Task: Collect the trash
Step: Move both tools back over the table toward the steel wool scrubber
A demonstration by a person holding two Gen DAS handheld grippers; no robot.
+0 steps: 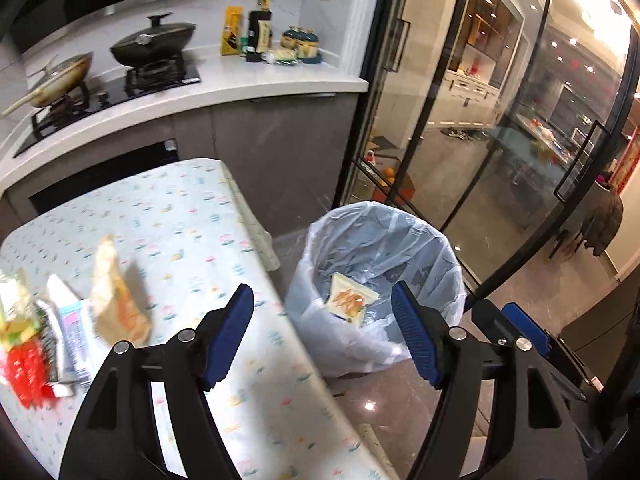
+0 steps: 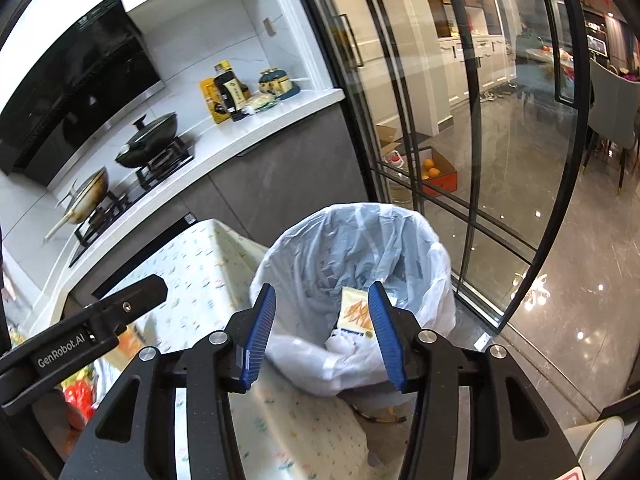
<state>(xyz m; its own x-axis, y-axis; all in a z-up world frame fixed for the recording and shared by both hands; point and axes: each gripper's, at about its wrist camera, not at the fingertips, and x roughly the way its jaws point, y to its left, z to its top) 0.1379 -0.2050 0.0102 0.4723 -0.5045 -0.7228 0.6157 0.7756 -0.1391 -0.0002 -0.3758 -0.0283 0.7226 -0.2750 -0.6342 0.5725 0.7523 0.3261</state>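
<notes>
A trash bin [image 1: 436, 240] lined with a pale plastic bag stands on the floor by the table's right edge; it also shows in the right wrist view [image 2: 432, 264]. A cream snack wrapper [image 1: 350, 298] lies inside it, and shows in the right wrist view too [image 2: 354, 312]. My left gripper [image 1: 322, 334] is open and empty above the table edge, beside the bin. My right gripper [image 2: 322, 330] is open and empty above the bin. Several wrappers lie on the table at the left: a tan packet [image 1: 116, 300], a white-blue packet [image 1: 72, 328], a red-yellow packet [image 1: 22, 344].
The table [image 1: 192, 216] has a floral cloth. Behind it is a kitchen counter [image 1: 256, 80] with a stove, pans and bottles. Glass sliding doors [image 1: 460, 120] stand right of the bin. A box of oranges [image 2: 436, 172] sits beyond the glass.
</notes>
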